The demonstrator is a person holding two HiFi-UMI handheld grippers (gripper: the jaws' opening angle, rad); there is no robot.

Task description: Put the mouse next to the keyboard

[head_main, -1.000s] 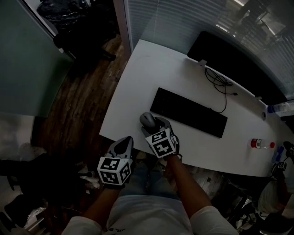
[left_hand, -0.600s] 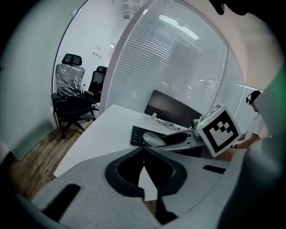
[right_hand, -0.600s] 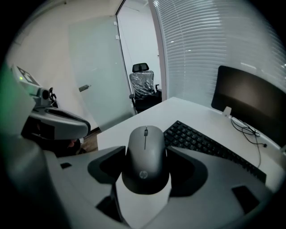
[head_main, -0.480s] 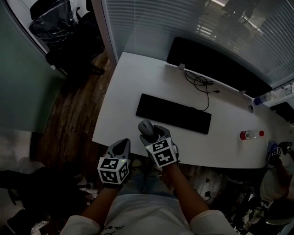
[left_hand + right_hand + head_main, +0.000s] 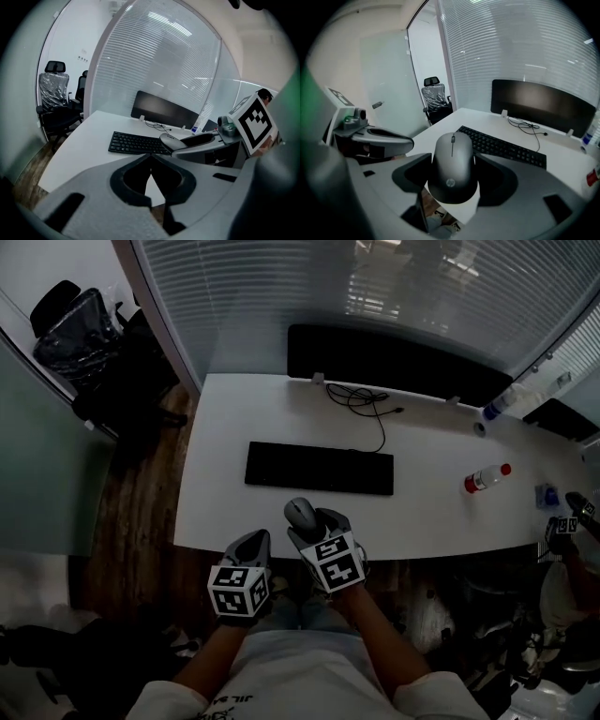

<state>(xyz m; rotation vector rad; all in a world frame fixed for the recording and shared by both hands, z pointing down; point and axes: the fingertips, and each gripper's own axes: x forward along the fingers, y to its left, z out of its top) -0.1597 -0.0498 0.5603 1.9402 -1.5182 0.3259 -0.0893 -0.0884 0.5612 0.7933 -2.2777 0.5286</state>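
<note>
A grey mouse (image 5: 301, 515) (image 5: 453, 164) sits clamped between the jaws of my right gripper (image 5: 312, 523), held above the near edge of the white desk (image 5: 225, 512). The mouse also shows at the right in the left gripper view (image 5: 174, 141). A black keyboard (image 5: 319, 469) (image 5: 502, 146) (image 5: 136, 142) lies flat on the desk just beyond the mouse. My left gripper (image 5: 249, 545) hangs off the desk's near edge, to the left of the right one. Its jaws meet with nothing between them (image 5: 151, 161).
A dark monitor (image 5: 398, 362) stands at the desk's far edge with a black cable (image 5: 361, 399) coiled before it. A red-capped bottle (image 5: 483, 478) lies at the right. An office chair (image 5: 80, 334) stands far left on the wooden floor.
The head view has swung, so the desk and keyboard now sit squarer and more to the left. Both grippers hold their places by the near edge, the mouse still gripped.
</note>
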